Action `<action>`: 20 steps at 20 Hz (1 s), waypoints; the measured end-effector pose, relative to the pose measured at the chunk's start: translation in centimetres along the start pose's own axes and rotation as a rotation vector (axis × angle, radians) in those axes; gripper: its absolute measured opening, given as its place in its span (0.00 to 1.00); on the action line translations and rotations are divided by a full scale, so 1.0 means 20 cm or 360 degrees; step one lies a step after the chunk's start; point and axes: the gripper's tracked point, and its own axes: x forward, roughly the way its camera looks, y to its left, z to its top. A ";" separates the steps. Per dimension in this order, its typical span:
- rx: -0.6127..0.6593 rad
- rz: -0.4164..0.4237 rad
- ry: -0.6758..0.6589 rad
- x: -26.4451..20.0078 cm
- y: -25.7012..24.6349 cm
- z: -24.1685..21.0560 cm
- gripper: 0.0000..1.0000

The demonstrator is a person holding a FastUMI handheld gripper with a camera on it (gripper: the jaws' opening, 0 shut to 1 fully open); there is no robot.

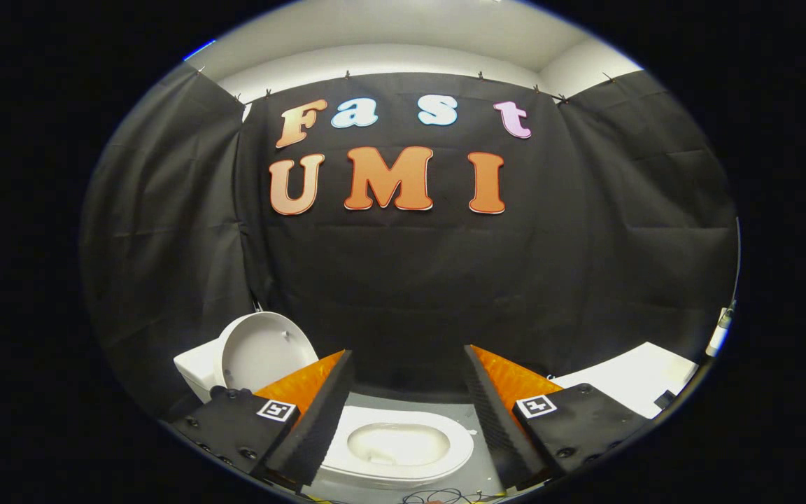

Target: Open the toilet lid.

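A white toilet sits low, below and between my fingers. Its lid [263, 353] stands raised, leaning back against the white tank [196, 369] just left of my left finger. The seat ring [403, 455] and open bowl [397, 444] lie between the two fingers, well below them. My gripper [408, 364] is open, with a wide gap and nothing held. It hangs above the toilet, apart from it, pointing at the black cloth wall.
Black cloth walls close in the back and both sides. A white flat surface [634, 381] lies beyond my right finger. A small white bottle-like object [719, 336] stands at the far right. Some cables [445, 497] lie on the grey floor in front of the bowl.
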 end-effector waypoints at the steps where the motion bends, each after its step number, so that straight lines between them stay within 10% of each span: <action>1: 0.0007 -0.0007 -0.0001 0.00 -0.01 0.00 0.98; 20: 0.0019 -0.0041 0.0001 -0.01 -0.01 -0.04 0.98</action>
